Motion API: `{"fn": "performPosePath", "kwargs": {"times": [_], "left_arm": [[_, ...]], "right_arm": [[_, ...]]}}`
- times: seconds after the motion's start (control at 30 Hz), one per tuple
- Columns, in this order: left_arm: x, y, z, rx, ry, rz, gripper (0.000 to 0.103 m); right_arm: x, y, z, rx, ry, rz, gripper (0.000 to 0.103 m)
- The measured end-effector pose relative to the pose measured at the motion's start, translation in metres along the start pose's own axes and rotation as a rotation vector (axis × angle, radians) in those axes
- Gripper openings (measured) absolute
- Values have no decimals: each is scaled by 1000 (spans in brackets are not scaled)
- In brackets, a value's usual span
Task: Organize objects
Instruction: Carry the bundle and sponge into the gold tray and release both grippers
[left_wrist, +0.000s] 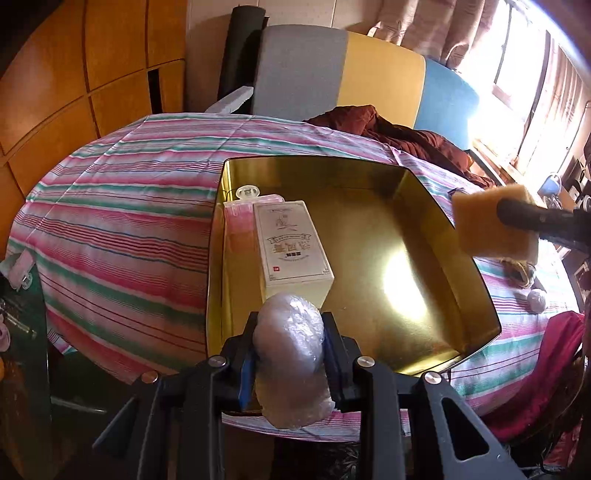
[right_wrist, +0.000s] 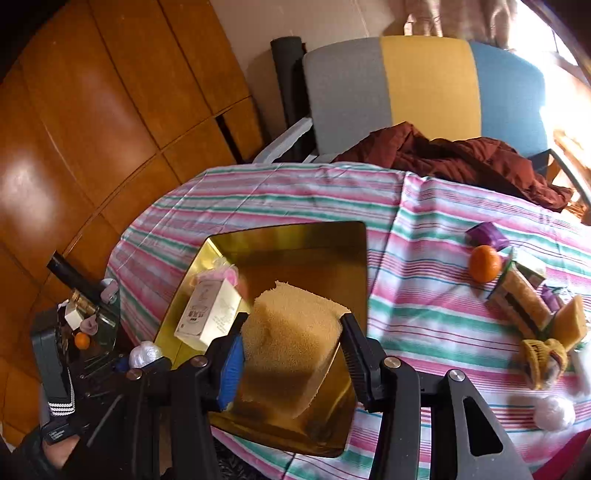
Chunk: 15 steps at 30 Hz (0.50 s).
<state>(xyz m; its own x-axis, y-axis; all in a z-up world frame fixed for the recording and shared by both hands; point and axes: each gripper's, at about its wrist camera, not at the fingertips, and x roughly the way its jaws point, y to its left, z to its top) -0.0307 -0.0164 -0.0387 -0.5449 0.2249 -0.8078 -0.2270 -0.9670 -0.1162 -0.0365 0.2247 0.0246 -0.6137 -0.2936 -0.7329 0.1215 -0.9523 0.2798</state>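
Your left gripper (left_wrist: 290, 345) holds a wad of clear plastic wrap (left_wrist: 291, 354), its jaws closed narrowly on the wad's sides, above the near edge of the gold tin tray (left_wrist: 369, 173). Your right gripper (right_wrist: 291, 345) holds a yellow sponge (right_wrist: 291, 325), its jaws pressing both flanks, over the tray's near half; in the left wrist view the same sponge (left_wrist: 480, 225) hangs above the tray's right rim.

Inside the tray, a white carton (left_wrist: 291, 247) lies along the left wall with a pink packet (left_wrist: 238, 221) wedged between carton and wall, and a white cap (left_wrist: 248, 192) sits at the far left corner. The middle and right of the tray floor lie bare, bounded by upright walls on all sides.

The tray rests on the desk under a striped cloth (right_wrist: 280, 195). To the tray's right, well apart from it, lie an orange (right_wrist: 484, 263), a purple box (right_wrist: 487, 236), a wrapped snack bar (right_wrist: 524, 302), a second sponge (right_wrist: 572, 326) and a second plastic wad (right_wrist: 554, 411), near the desk's right edge. A dark red garment (right_wrist: 461, 158) drapes over the far edge. The cloth between tray and orange is bare. Left of the desk stands a cluttered glass side table (right_wrist: 107, 325).
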Motion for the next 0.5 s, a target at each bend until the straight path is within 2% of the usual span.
{"fn": "performPosePath", "kwargs": {"times": [0.07,0.13,0.23,0.3,0.33,0.4,0.5], "left_arm": [[3,2,1,-7,6,-4,33],[6,4,0,-26,20,-13,45],[9,8,1,-61,34,-26,47],[8,9,1,-73,29,-18,47],[6,10,1,-76,21,-15,47],[0,12,3,-84,-3,3,47],[-8,15,9,-95,-44,30,47]], "right_arm": [[9,7,-2,-8,32,19,50],[17,15,-7,-13,62,42,50],[32,30,-15,-36,126,91,53],[39,38,-20,-31,143,142,64],[44,41,-23,-20,152,173,76],[48,45,-28,-5,167,222,79],[50,44,-33,-3,173,209,85]]}}
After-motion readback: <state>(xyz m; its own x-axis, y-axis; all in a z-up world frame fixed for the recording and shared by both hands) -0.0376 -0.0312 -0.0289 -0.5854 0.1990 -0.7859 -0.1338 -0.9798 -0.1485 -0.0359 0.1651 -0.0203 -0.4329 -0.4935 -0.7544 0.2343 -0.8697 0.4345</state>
